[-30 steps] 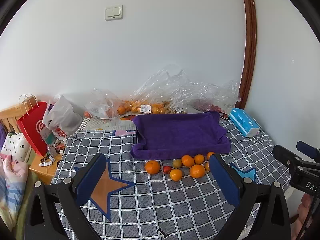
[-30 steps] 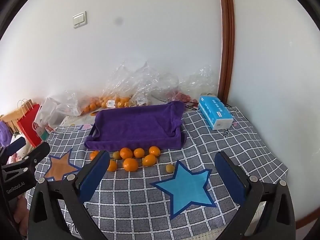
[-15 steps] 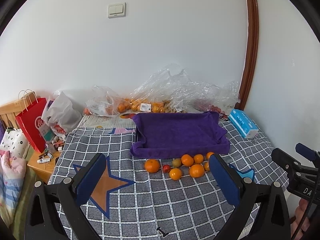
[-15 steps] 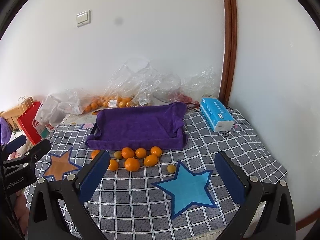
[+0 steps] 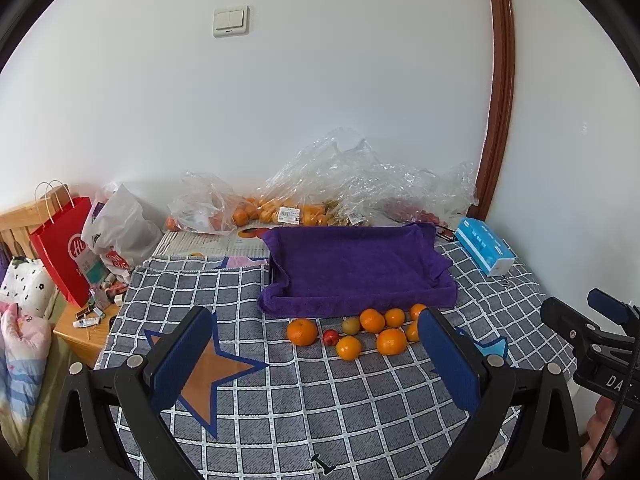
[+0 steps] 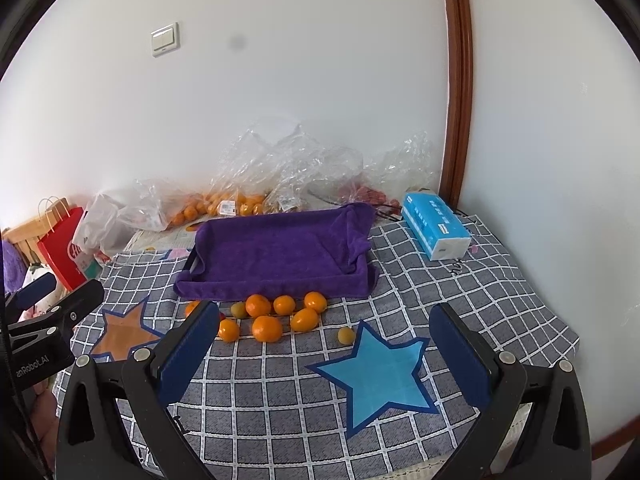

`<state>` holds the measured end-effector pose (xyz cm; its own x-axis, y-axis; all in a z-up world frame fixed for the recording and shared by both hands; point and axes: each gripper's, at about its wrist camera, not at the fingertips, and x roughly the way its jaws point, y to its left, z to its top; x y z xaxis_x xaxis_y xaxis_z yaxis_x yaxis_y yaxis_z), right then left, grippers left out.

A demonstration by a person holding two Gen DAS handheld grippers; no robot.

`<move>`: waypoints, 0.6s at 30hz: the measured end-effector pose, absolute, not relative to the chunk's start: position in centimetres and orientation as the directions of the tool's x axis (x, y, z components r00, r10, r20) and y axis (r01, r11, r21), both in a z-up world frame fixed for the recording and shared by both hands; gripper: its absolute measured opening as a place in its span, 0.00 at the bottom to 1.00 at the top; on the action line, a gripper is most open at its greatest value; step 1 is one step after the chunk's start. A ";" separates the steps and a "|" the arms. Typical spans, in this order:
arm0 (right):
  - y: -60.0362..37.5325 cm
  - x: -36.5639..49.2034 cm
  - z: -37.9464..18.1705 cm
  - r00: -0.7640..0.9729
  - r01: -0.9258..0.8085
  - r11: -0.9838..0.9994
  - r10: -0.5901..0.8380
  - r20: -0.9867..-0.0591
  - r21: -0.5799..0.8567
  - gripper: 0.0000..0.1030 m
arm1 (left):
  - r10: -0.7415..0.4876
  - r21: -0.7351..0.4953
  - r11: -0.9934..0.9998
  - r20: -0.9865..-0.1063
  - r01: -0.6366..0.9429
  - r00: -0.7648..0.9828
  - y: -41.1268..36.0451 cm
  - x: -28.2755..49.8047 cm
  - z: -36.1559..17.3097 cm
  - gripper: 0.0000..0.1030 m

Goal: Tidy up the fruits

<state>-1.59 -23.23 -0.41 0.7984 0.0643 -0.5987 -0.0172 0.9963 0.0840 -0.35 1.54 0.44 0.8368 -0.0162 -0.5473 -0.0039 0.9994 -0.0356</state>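
Fruit waits loose beside the tray as we hold both claws wide.

We keep the left claw [image 5: 316, 356] and right claw [image 6: 324, 352] spread and empty above the checked cloth [image 6: 420, 292]. The oranges [image 6: 264, 320] cluster just before the near edge of the purple-towelled tray [image 6: 276, 252]; one small yellow fruit [image 6: 346, 335] lies apart beside the blue star [image 6: 380, 372].

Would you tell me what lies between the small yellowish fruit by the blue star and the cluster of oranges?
Nothing: in the right wrist view, only bare grey checked cloth separates the small yellowish fruit from the cluster of oranges.
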 end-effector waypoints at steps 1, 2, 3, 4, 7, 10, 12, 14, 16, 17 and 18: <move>-23.2 -1.6 -0.4 0.798 -0.020 0.996 0.067 -0.599 0.085 1.00 | -0.019 -0.038 0.999 -0.548 -0.002 0.836 1.5 -0.4 0.4 1.00; -23.2 -1.6 -0.4 0.798 -0.020 0.996 0.066 -0.599 0.083 1.00 | -0.021 -0.039 0.999 -0.549 0.000 0.836 1.5 -0.3 0.5 1.00; -23.2 -1.6 -0.4 0.798 -0.018 0.996 0.065 -0.599 0.083 1.00 | -0.021 -0.038 0.999 -0.549 0.001 0.836 1.5 -0.4 0.5 1.00; -23.2 -1.6 -0.4 0.798 -0.017 0.996 0.066 -0.599 0.086 1.00 | -0.020 -0.035 0.999 -0.546 0.001 0.838 1.5 -0.4 0.5 1.00; -23.2 -1.8 -0.3 0.801 -0.021 0.996 0.071 -0.594 0.089 1.00 | -0.024 -0.038 0.999 -0.542 0.004 0.840 1.4 -0.5 0.4 1.00; -23.2 -1.8 -0.3 0.802 -0.023 0.996 0.072 -0.593 0.090 1.00 | -0.029 -0.041 0.999 -0.546 0.008 0.837 1.3 -0.3 0.4 1.00; -23.2 -1.9 -0.3 0.803 -0.018 0.996 0.068 -0.592 0.090 1.00 | -0.026 -0.039 0.999 -0.545 0.005 0.838 1.3 -0.4 0.4 1.00; -23.2 -1.9 -0.4 0.802 -0.020 0.996 0.071 -0.594 0.092 1.00 | -0.033 -0.048 0.999 -0.546 0.008 0.837 1.3 -0.3 0.3 1.00; -23.2 -1.9 -0.4 0.800 -0.019 0.996 0.069 -0.596 0.089 1.00 | -0.037 -0.051 0.999 -0.544 0.012 0.838 1.3 -0.3 0.3 1.00; -23.2 -1.9 -0.3 0.801 -0.020 0.996 0.068 -0.595 0.086 1.00 | -0.035 -0.049 0.999 -0.542 0.010 0.840 1.4 -0.4 0.3 1.00; -23.1 -1.9 -0.4 0.803 -0.021 0.996 0.066 -0.593 0.083 1.00 | -0.034 -0.050 0.999 -0.541 0.008 0.840 1.4 -0.4 0.3 1.00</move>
<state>-1.90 -23.12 -0.36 0.8027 0.0665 -0.5926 -0.0212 0.9963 0.0831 -0.42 1.43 0.29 0.8404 -0.0343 -0.5409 0.0083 0.9987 -0.0505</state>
